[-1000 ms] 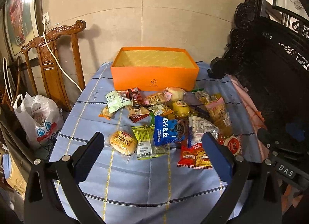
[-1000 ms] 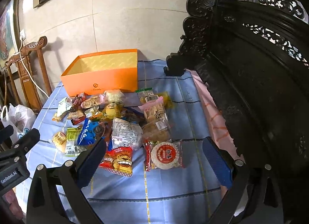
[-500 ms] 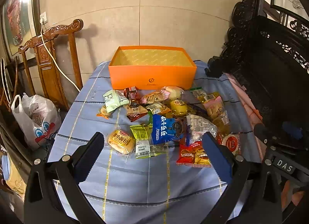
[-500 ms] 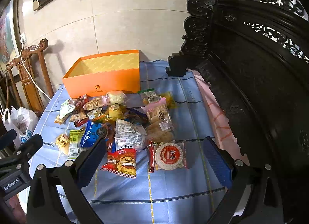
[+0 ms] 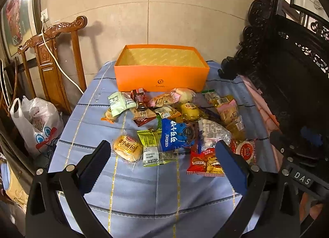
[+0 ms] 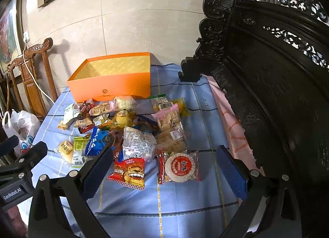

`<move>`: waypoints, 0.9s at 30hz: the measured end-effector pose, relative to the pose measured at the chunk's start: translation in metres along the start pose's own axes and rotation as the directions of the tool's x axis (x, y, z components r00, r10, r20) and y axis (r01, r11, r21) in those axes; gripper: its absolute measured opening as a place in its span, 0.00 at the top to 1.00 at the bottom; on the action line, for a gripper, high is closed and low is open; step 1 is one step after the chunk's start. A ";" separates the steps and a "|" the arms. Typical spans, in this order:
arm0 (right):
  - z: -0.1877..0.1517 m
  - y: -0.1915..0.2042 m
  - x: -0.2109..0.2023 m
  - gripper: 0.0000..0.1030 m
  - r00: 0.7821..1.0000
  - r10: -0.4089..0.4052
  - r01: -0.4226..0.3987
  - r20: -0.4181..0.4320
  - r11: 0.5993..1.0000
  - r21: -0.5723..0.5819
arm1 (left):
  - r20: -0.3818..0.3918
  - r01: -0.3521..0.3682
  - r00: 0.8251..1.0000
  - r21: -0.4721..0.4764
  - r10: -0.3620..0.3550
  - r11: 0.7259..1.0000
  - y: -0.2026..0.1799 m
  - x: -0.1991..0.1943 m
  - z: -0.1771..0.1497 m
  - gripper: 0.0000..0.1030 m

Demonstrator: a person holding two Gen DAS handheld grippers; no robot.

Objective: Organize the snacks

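Observation:
Several packaged snacks lie in a heap on a blue tablecloth. An open, empty orange box stands behind them; it also shows in the right wrist view. My left gripper is open and empty, above the near side of the heap, over a yellow bun pack and a green packet. My right gripper is open and empty, over a red lion-print bag and a round red-and-white cracker pack. A blue bag lies mid-heap.
A dark carved wooden bench borders the table on the right. A wooden chair with a white cable and a white plastic bag stand at the left. A tiled wall is behind the box.
Both grippers have drifted slightly forward toward the heap, so the snacks and box look a little nearer. Both stay open and empty. No snack has moved.

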State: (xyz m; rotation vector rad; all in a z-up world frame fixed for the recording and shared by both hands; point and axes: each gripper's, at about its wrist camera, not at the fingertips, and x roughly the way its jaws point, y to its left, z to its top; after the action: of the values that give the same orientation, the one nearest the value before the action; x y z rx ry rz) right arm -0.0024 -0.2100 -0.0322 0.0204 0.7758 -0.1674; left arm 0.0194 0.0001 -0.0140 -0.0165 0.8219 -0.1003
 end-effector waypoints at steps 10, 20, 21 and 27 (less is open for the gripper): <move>0.000 -0.003 0.004 0.03 1.000 0.009 -0.009 0.008 1.000 0.000 | -0.022 -0.009 1.000 -0.003 0.009 1.000 0.003 0.013 -0.001 0.04; -0.006 -0.003 0.039 0.03 0.993 0.114 -0.113 -0.033 0.994 0.010 | -0.047 -0.038 0.998 -0.017 0.037 0.999 0.011 0.040 -0.006 0.04; -0.008 -0.001 0.048 0.03 0.989 0.143 -0.143 -0.046 0.990 0.011 | -0.053 -0.052 0.997 0.002 0.052 0.999 0.009 0.048 -0.007 0.04; -0.010 0.019 0.137 0.03 0.946 0.286 -0.276 -0.156 0.958 0.083 | -0.128 -0.062 0.990 0.018 0.064 0.998 0.015 0.083 -0.020 0.04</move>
State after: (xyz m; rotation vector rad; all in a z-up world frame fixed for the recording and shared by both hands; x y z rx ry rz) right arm 0.0901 -0.2098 -0.1358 0.2039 0.9252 0.0843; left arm 0.0618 0.0076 -0.0891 0.0289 0.9501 -0.0480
